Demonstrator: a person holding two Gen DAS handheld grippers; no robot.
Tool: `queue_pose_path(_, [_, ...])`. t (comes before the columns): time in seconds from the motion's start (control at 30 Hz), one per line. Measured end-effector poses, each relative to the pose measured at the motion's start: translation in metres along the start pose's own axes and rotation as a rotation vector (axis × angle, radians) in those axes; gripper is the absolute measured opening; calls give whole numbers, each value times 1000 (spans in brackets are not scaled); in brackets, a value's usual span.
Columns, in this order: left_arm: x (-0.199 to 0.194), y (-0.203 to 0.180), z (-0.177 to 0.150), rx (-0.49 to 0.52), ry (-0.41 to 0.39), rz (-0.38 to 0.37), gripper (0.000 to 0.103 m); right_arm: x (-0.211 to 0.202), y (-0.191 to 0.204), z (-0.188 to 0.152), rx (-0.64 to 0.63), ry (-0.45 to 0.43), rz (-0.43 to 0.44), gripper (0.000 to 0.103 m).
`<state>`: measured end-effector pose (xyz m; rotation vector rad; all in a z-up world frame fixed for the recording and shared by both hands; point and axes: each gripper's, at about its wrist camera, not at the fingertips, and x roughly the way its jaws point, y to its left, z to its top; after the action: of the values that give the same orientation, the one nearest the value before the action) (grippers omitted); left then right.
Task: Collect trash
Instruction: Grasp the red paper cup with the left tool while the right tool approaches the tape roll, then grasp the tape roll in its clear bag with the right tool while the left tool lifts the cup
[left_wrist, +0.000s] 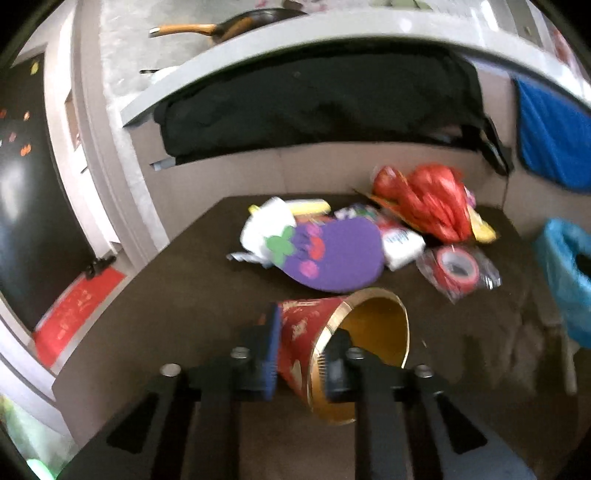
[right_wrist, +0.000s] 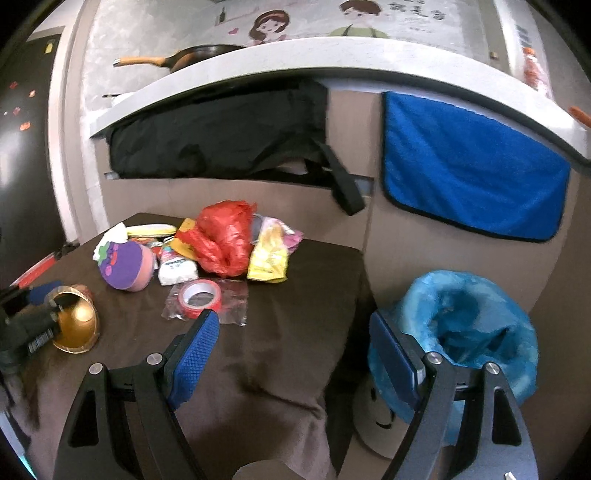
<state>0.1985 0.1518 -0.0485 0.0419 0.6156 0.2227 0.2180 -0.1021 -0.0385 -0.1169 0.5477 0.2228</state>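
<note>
My left gripper is shut on the rim of a red and gold paper cup, held on its side just above the brown table; one finger is inside the cup. The cup also shows in the right wrist view. Behind it lies a pile of trash: a purple eggplant-shaped pad, a white packet, a red plastic bag, a yellow wrapper and red tape in a clear bag. My right gripper is open and empty over the table's right edge, beside the blue-lined bin.
A grey counter with a frying pan runs behind the table. A black bag sits under it and a blue towel hangs on the right. A dark door and red mat are at the left.
</note>
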Motion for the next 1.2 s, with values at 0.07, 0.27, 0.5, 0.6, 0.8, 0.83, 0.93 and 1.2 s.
queue_pose_path(0.07, [-1,19,8,-43,-14,-20,13,9,9,5,-24,22,40,81])
queue_pose_path(0.27, [-4,54,23,-123,-47,-93,11,42,47,16,-128,84,188,81])
queue_pose_path(0.5, [-3,65,33,-166,-72,-165,11,94,75,29,-188,168,224,79])
queue_pose_path(0.6, [3,73,31,-195,-57,-187,11,115,82,32,-195,210,209,79])
queue_pose_path(0.8, [3,102,28,-257,-18,-216,25,139,90,29,-221,278,173,78])
queue_pose_path(0.83, [2,104,26,-261,-20,-217,31,144,90,28,-214,298,187,77])
queue_pose_path(0.93, [3,109,21,-297,-25,-233,54,152,88,28,-176,341,264,49])
queue_pose_path(1.2, [36,103,18,-358,93,-240,53,126,82,28,-165,300,301,47])
